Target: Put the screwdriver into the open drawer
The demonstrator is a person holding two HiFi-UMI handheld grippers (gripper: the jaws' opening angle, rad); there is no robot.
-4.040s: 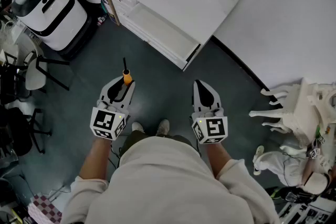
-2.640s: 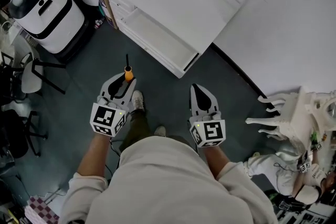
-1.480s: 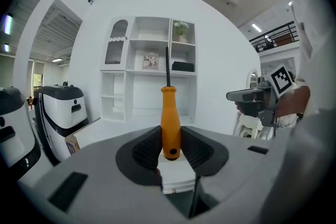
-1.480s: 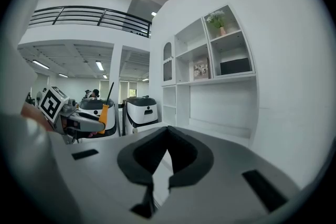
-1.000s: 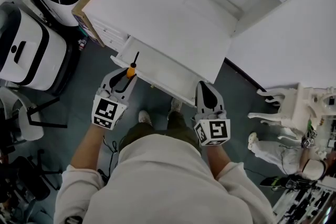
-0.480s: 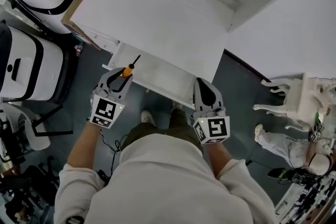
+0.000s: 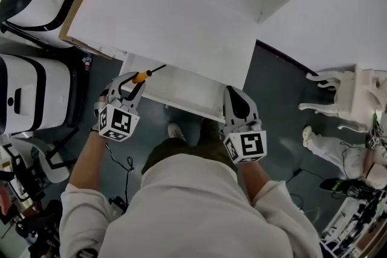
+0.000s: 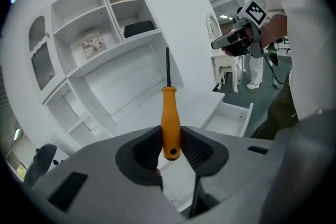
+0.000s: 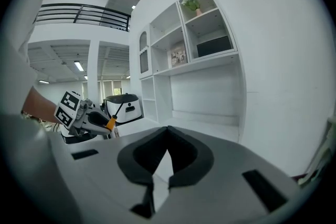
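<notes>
Head view: left gripper [image 7: 130, 83] jaws clamped on one orange-handled screwdriver [image 7: 143, 76], tip over the left end of the open drawer [image 7: 187, 91]. Right gripper [image 7: 233, 93] jaws closed, empty, above its right front corner. Two white machines [image 7: 27, 93] leftward, one white chair [image 7: 338, 92] rightward.

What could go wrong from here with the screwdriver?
1. The left tongs pinch only the butt end of the screwdriver handle, so it may pivot or slip out early.
2. They hover near the left corner of the open drawer. A release now might hit the rim or miss and land on the floor.
</notes>
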